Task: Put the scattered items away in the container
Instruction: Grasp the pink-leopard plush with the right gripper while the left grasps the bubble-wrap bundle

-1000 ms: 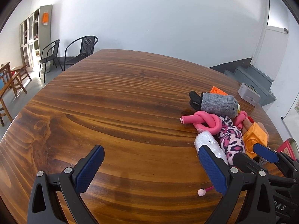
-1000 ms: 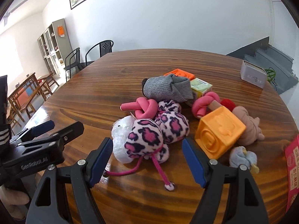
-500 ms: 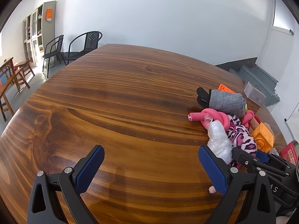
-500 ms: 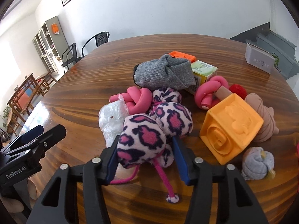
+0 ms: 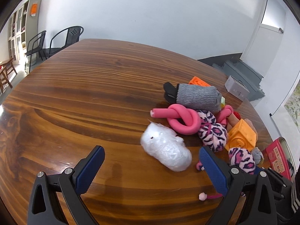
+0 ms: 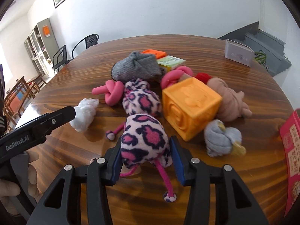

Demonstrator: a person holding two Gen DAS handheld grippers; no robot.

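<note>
The right gripper (image 6: 145,157) is clamped on the nearest ball of a pink-and-navy leopard-print plush toy (image 6: 144,140). Its jaws have just been closing, and the blue pads now press into the fleece on both sides. That ball sits at the near edge of the pile, so it is the easiest piece to take without disturbing the rest, and its soft filling gives under the pads and fills the gap. The toy's other balls (image 6: 141,101) and pink cords trail toward the heap and will likely drag along when it is lifted.

The left gripper (image 5: 150,168) has its jaws wide apart with nothing between them, poised over bare wood just short of a crumpled clear plastic bag (image 5: 166,150), probably lined up for that as its own pick.

The remaining clutter lies bunched on the round wooden table (image 5: 84,97): a knotted pink foam tube (image 5: 182,119), a rolled grey sock (image 5: 198,97), an orange embossed cube (image 6: 189,105), a beige cloth bundle (image 6: 230,101), a small grey-blue bundle (image 6: 221,138) and a green carton (image 6: 171,61).

The red printed thing (image 6: 292,146) at the right edge may be the container, but too little of it shows to tell. Nothing seems sorted yet.
</note>
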